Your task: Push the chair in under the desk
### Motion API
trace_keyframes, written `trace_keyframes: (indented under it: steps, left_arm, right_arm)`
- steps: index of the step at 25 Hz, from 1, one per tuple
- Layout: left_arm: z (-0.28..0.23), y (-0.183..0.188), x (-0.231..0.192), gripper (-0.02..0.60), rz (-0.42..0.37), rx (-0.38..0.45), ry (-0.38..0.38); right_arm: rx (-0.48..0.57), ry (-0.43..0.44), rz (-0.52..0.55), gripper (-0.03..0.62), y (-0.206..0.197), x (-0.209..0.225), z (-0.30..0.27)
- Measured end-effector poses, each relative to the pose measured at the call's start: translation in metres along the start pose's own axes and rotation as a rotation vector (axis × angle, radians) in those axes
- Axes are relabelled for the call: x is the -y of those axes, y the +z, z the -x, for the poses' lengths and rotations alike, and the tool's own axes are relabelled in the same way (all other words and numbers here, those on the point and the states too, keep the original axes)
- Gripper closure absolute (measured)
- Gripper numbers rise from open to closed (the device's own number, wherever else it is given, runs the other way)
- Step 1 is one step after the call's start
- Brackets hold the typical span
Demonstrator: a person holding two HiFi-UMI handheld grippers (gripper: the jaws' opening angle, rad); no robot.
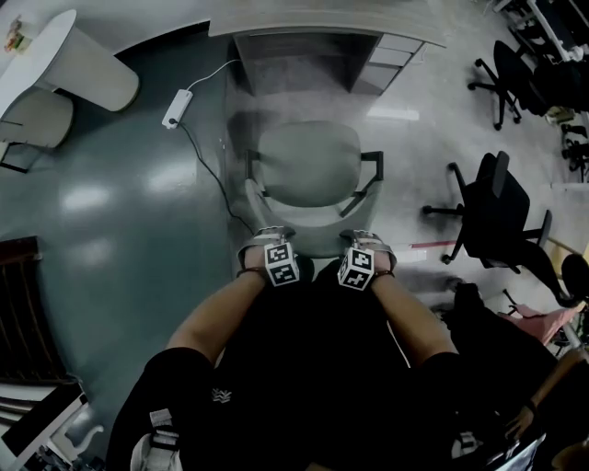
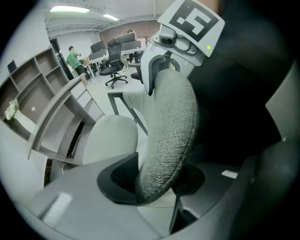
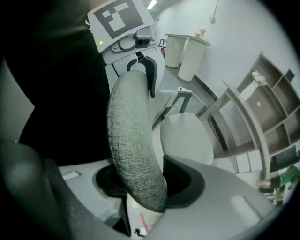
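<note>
A grey office chair with its seat (image 1: 308,170) facing the desk (image 1: 304,28) stands just in front of me, part of the way into the desk's opening. Its padded backrest (image 1: 308,235) curves between my two hands. My left gripper (image 1: 267,237) is shut on the backrest's left top edge, and my right gripper (image 1: 366,239) is shut on its right top edge. The left gripper view has the grey fabric backrest (image 2: 168,126) running between the jaws of the left gripper (image 2: 157,180). In the right gripper view the backrest (image 3: 131,136) sits the same way in the right gripper (image 3: 145,185).
A white power strip (image 1: 177,108) with its cable lies on the floor left of the chair. A drawer unit (image 1: 391,55) stands under the desk's right side. Black office chairs (image 1: 497,212) stand at right. A white rounded cabinet (image 1: 87,69) is at far left.
</note>
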State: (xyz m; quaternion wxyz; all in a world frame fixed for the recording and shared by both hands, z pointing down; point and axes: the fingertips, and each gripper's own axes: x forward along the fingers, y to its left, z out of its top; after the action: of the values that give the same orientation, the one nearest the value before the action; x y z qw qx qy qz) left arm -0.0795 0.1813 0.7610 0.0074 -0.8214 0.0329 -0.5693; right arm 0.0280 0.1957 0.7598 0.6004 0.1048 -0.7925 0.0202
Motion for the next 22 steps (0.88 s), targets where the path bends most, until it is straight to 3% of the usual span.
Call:
trace_keyframes:
  steps: [15,22]
  left_arm:
    - [-0.005,-0.004,-0.118,0.407,0.008,-0.032,-0.005]
    - [-0.012,0.0,-0.171,0.407,0.018,-0.051,-0.018]
  right_arm:
    - [0.011,-0.03,-0.012,0.414,0.024,0.113,-0.019]
    - [0.009,-0.005,-0.009,0.416,0.029,0.166,-0.025]
